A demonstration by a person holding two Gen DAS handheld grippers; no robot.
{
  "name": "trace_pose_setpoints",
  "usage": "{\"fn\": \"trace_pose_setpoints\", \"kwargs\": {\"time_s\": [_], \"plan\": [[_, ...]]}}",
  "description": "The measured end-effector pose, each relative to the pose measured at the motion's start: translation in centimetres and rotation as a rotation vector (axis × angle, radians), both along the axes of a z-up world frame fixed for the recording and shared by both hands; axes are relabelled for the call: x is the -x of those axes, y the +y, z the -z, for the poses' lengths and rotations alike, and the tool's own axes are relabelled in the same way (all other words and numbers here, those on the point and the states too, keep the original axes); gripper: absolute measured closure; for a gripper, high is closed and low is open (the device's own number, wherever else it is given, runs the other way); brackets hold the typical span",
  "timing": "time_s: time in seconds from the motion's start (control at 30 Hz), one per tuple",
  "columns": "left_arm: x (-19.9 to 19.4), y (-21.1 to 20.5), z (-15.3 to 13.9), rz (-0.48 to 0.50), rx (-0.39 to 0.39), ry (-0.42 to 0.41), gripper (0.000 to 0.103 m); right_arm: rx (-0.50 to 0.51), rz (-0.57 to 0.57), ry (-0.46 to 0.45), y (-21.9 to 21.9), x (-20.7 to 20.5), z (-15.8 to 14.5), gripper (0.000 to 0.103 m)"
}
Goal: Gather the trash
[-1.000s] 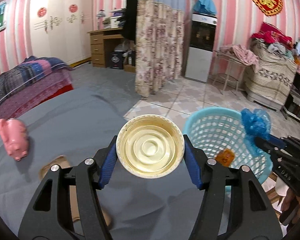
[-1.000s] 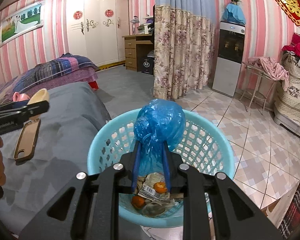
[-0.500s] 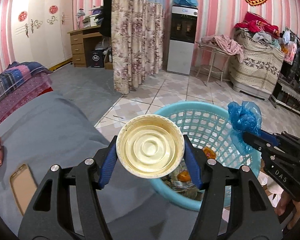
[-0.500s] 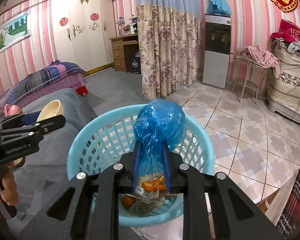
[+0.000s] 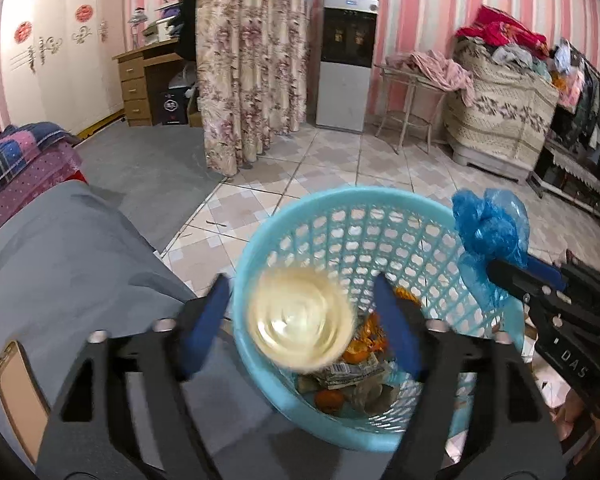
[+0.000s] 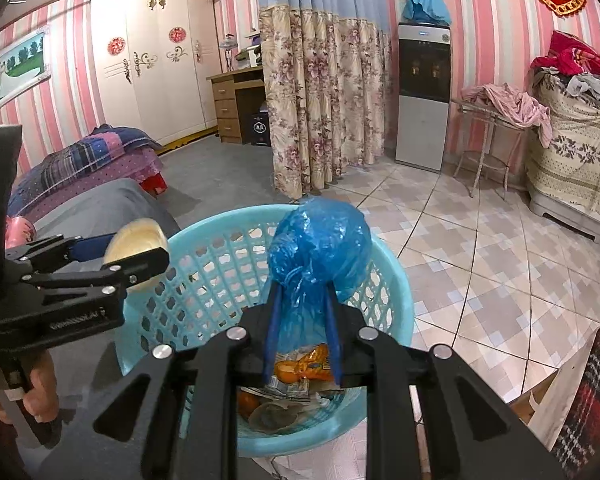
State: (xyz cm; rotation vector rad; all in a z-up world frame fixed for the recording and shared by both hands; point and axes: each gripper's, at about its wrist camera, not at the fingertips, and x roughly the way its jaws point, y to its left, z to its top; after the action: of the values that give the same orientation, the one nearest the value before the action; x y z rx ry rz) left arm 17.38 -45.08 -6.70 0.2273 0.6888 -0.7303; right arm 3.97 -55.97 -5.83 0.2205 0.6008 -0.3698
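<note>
- One light-blue basket [image 5: 260, 364], lower centre of both views, standing on the tiled floor [image 5: 340, 160] against the edge of a grey bed [image 5: 60, 264].
- Basket contents: orange peel pieces [image 5: 360, 350], at least one whole orange fruit [image 5: 329, 399], crumpled printed wrappers [image 5: 346, 372] and an orange snack packet [image 6: 300, 366]; exact count not readable.
- One cream round lid [image 5: 300, 320], blurred, in the lower centre of the left wrist view over the basket's near rim.
- One left gripper [image 5: 300, 322]: jaws opening, standing wide on either side of the lid with a clear gap at each side; nothing gripped.
- One right gripper [image 6: 302, 328]: jaws narrow, pinching the neck of one knotted blue plastic bag [image 6: 320, 240], which sits above the basket interior.
- In the left wrist view the same bag [image 5: 488, 228] appears at the right, over the basket's far rim.
- One phone [image 5: 18, 396] lies flat on the bed, lower left of the left wrist view.
- One pink toy [image 6: 18, 232], partly hidden, on the bed at the left edge of the right wrist view.
- One hand [image 6: 36, 392] visible, lower left, holding the left gripper's handle.
</note>
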Motion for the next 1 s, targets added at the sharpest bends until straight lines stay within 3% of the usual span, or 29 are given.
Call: {"fn": "trace_pose_setpoints", "kwargs": {"time_s": [0.27, 0.6, 0.63, 0.67, 0.7, 0.93, 1.0], "plan": [[-0.7, 3.2, -1.9, -0.072, 0.014, -0.054, 0.013, 0.025, -0.013, -0.001, 0.9, -1.4, 0.3, 0.082], [-0.7, 10.8, -3.5, -0.182, 0.016, -0.080, 0.011, 0.056, 0.001, 0.029, 2.0, -3.3, 2.0, 0.078], [-0.7, 11.9, -3.6, -0.203, 0.014, -0.080, 0.010, 0.060, 0.003, 0.027, 2.1, -3.3, 2.0, 0.066], [-0.7, 12.6, -3.6, -0.217, 0.011, -0.083, 0.010, 0.061, 0.003, 0.018, 2.2, -3.3, 1.9, 0.045], [-0.6, 13.2, -3.7, -0.229, 0.007, -0.086, 0.010, 0.063, 0.000, 0.009, 2.3, -3.3, 1.8, 0.038], [0.0, 18.9, -3.6, -0.337, -0.033, -0.099, 0.008, 0.054, -0.012, -0.014, 2.3, -3.1, 1.2, 0.013], [0.2, 20.4, -3.8, -0.365, -0.021, -0.089, 0.008, 0.064, -0.010, -0.017, 2.6, -3.1, 0.9, 0.011]]}}
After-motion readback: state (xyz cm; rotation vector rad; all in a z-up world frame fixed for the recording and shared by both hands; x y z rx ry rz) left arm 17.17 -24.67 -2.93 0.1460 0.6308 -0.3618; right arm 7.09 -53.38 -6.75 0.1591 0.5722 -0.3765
